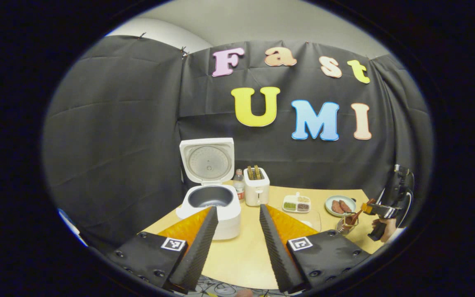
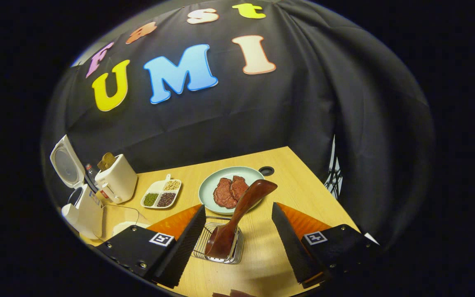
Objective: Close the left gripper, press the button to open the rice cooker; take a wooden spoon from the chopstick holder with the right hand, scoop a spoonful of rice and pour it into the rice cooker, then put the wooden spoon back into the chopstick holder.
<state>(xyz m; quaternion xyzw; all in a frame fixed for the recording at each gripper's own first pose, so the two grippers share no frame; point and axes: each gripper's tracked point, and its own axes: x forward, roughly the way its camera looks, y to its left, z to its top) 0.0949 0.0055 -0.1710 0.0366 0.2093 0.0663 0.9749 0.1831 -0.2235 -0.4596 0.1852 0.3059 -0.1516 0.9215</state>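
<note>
Spoon (image 2: 237,214) btwn open right gripper (image 2: 237,241) fingers

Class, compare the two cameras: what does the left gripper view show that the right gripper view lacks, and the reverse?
Left gripper view: the cooker's inner pot, the right hand-held gripper from outside. Right gripper view: the round hole in the table. Both: open rice cooker, toaster, grain tray, plate of meat, wooden spoon in its wire holder.

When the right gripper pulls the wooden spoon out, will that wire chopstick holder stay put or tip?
The chopstick holder looks like thin open wire, so probably light and liable to lift or slide with the spoon. The wooden spoon leans out past its rim, so a sideways pull could tip it; a pull along the handle seems safer. The spoon itself looks rigid.
</note>
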